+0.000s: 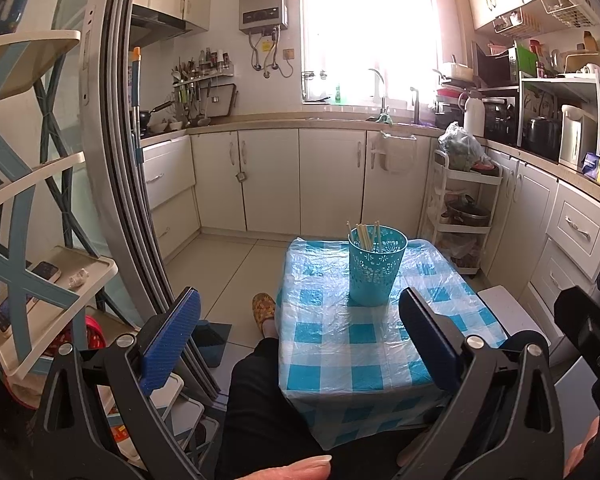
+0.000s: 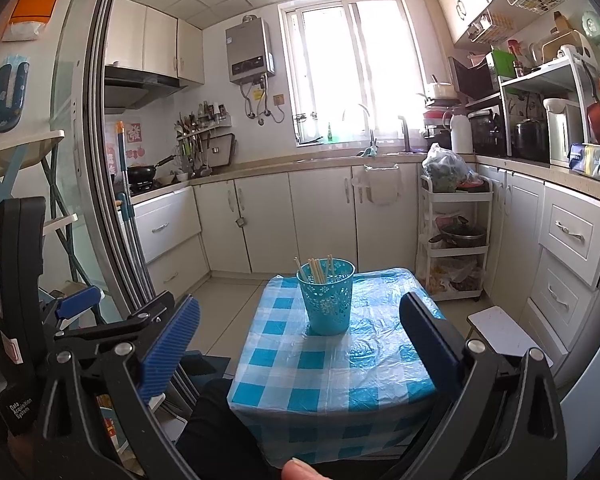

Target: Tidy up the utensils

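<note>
Chopsticks point(image 1: 365, 235) stand bunched inside a turquoise cup point(image 1: 376, 266) with a pierced pattern, and that cup sits on the far half of a small surface point(image 1: 340, 344) covered in a blue-and-white checked plastic sheet. Their long axis runs close to upright, tips leaning a little apart above the rim, so any grasp would have to come from above or pinch across the sticks near their tops.

The left tongs point(image 1: 300, 344) are spread wide with nothing between the jaws, and from their camera the cup lies straight ahead and slightly right of centre, beyond the near edge of the surface. The right tongs point(image 2: 300, 344) are likewise wide apart and empty; in their view the chopsticks point(image 2: 319, 270) and cup point(image 2: 327, 298) sit ahead and close to the middle of the gap between the jaws. Both pairs hang back over the person's lap, short of the surface, well apart from the cup.

Which is nearer is hard to judge: the cup looks much the same size in both views. The right tongs seem better lined up, since the cup falls almost on their centre line.

No loose utensils show on the checked sheet, so the sorting looks either finished or not begun; the pictures do not settle which.
</note>
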`<state>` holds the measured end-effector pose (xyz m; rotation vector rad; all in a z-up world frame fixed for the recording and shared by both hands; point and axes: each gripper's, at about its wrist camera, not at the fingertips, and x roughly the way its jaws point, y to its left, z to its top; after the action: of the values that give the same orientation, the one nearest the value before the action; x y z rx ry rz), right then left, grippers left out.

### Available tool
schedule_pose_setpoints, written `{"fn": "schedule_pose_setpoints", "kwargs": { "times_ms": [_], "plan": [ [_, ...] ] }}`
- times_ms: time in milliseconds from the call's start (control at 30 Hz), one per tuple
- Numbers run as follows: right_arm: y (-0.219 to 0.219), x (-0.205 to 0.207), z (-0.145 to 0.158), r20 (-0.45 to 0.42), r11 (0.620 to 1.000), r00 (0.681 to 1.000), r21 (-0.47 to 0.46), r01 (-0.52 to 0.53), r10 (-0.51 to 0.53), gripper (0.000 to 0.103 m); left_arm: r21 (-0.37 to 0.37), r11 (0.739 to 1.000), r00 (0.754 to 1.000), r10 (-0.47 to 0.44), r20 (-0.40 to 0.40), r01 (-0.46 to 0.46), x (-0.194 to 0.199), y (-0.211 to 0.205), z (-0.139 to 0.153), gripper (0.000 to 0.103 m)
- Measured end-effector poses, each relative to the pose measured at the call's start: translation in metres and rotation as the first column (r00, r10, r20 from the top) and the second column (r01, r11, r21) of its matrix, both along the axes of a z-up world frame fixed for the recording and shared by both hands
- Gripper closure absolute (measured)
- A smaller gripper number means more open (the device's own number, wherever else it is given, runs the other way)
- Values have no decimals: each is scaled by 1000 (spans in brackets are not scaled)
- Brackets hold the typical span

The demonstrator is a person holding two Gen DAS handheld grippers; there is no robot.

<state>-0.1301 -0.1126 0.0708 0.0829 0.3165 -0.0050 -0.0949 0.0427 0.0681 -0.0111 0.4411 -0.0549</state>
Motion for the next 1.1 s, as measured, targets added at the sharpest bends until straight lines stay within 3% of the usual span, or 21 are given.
{"fn": "schedule_pose_setpoints", "kwargs": {
  "times_ms": [1100],
  "plan": [
    [1, -5, 1, 11, 1000, 1000, -5, -1, 1, 7, -2, 1000, 1000, 8, 13, -8, -5, -1, 6, 8]
  ]
}}
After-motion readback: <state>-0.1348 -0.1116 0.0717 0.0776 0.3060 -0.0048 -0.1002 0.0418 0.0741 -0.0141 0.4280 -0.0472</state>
